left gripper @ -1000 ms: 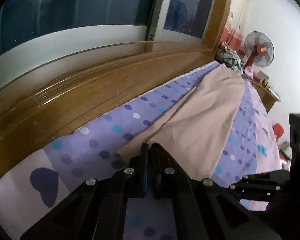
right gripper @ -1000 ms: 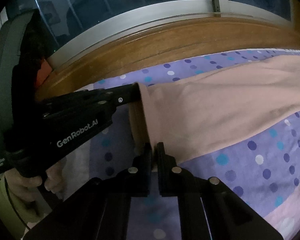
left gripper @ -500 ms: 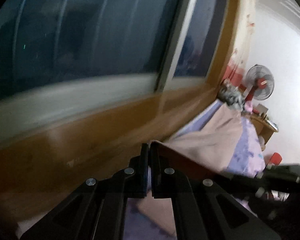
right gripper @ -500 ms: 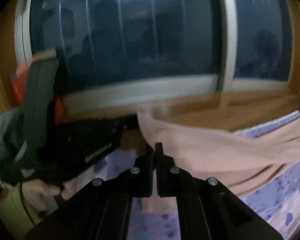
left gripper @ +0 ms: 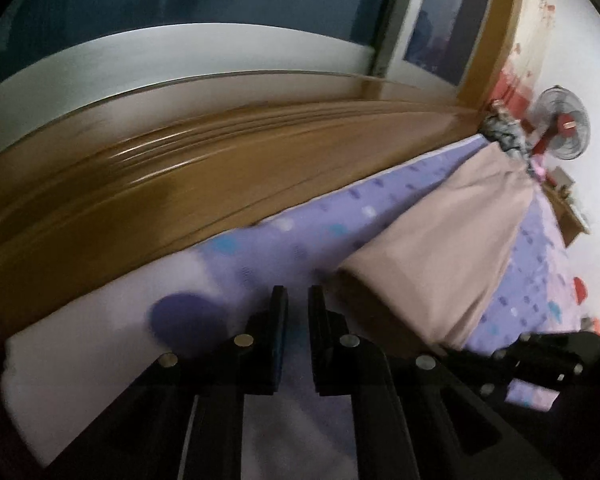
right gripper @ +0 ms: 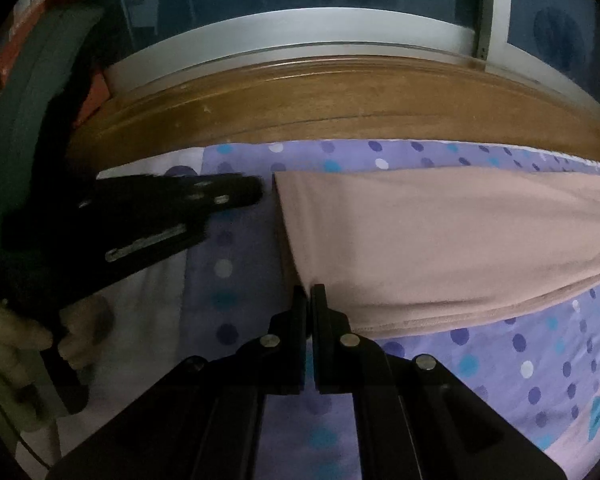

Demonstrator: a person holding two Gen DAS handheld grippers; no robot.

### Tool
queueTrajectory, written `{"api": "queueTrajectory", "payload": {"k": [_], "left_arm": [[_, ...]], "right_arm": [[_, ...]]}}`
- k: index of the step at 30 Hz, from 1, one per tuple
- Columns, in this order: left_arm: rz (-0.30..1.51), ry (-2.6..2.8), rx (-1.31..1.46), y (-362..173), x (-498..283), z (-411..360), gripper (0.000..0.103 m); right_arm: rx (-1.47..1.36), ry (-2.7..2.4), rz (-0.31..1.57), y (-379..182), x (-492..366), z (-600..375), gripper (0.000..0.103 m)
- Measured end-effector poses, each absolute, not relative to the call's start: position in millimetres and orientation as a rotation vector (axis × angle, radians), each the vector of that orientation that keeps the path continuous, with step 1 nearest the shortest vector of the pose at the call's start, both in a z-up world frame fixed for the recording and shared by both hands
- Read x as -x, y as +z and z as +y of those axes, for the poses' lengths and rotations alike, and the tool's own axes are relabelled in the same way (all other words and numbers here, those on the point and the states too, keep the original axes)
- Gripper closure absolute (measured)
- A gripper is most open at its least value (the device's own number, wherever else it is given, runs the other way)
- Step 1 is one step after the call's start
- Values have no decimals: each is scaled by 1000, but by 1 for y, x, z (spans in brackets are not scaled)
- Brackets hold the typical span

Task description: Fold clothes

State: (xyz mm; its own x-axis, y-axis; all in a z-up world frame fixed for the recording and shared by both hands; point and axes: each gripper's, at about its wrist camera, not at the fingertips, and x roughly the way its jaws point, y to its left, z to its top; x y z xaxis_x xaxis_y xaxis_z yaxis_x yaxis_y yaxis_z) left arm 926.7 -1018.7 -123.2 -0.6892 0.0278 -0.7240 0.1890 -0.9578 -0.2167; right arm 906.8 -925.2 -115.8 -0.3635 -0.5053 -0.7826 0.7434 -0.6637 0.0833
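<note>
Pink garment (right gripper: 440, 240) lies folded on the bed (right gripper: 500, 360); right claw (right gripper: 308, 300) pinches its corner at 6 o'clock, left claw (left gripper: 297, 308) narrowly parted, empty; a sideways tug could skew the fold

Left claw (left gripper: 297, 300) parted, right claw (right gripper: 309, 296) pinched closed

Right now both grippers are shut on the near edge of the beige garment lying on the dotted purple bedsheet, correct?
Not quite. Only the right gripper is shut on the beige garment. The left wrist view shows the left gripper open, its fingers apart with nothing between them, beside the garment's corner. The garment does lie on the dotted purple bedsheet.
</note>
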Motion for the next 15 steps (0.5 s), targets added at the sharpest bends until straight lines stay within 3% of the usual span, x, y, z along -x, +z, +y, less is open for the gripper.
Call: {"api": "queueTrajectory", "payload": {"k": [4, 6, 8, 15], "left_arm": [[494, -2787, -1171, -105, -941, -1019, 93], [508, -2830, -1166, -93, -940, -1009, 84], [524, -2877, -1169, -87, -932, -995, 78], [508, -2933, -1327, -107, -891, -936, 77]], "right_arm": [[-1062, -2034, 301, -101, -911, -921, 81], [-1047, -2026, 241, -89, -915, -911, 68], [-1020, -2042, 220, -77, -923, -896, 66], [-1053, -2144, 155, -64, -910, -829, 56]]}}
